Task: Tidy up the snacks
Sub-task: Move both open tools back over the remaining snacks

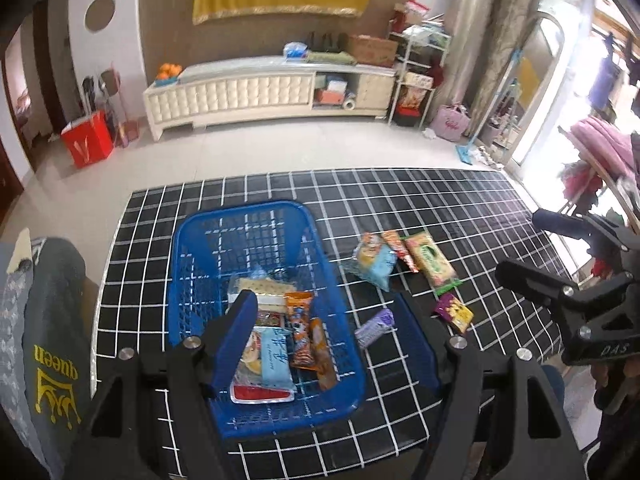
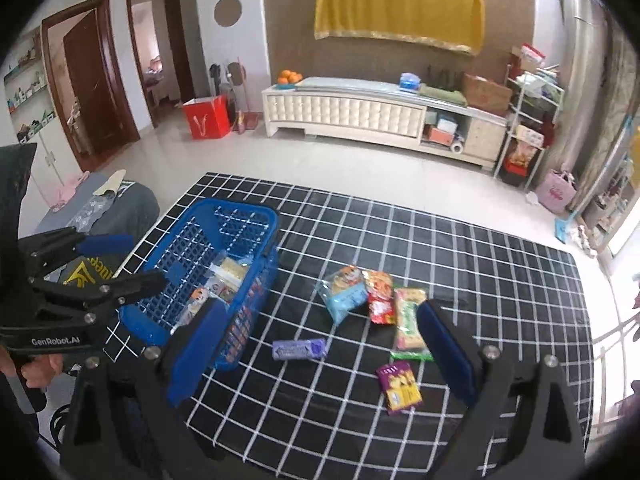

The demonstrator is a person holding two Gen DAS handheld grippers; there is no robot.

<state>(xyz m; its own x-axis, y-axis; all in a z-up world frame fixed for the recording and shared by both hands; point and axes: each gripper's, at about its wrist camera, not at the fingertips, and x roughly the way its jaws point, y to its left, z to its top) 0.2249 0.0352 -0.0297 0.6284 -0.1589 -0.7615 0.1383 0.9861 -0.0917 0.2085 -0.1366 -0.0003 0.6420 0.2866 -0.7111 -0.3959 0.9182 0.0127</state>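
Observation:
A blue mesh basket (image 1: pixel 192 248) (image 2: pixel 176 224) stands on the left part of the black checked table and holds several snack packets. Loose on the cloth to its right lie a light blue packet (image 1: pixel 374 260) (image 2: pixel 344 292), a red packet (image 2: pixel 379 298), a long green packet (image 1: pixel 432 262) (image 2: pixel 408 324), a purple bar (image 1: pixel 374 326) (image 2: pixel 299 349) and a purple-yellow packet (image 1: pixel 454 312) (image 2: pixel 399 386). My left gripper (image 1: pixel 325 300) (image 2: pixel 136 260) hovers open above the basket, holding nothing. My right gripper (image 2: pixel 320 312) (image 1: pixel 518 242) hangs open over the loose snacks, also holding nothing.
The table (image 1: pixel 440 200) wears a black cloth with white grid lines. A chair draped with dark clothing (image 1: pixel 52 320) stands by its left edge. Across the tiled floor are a white low cabinet (image 1: pixel 240 92) and a red box (image 1: pixel 86 140).

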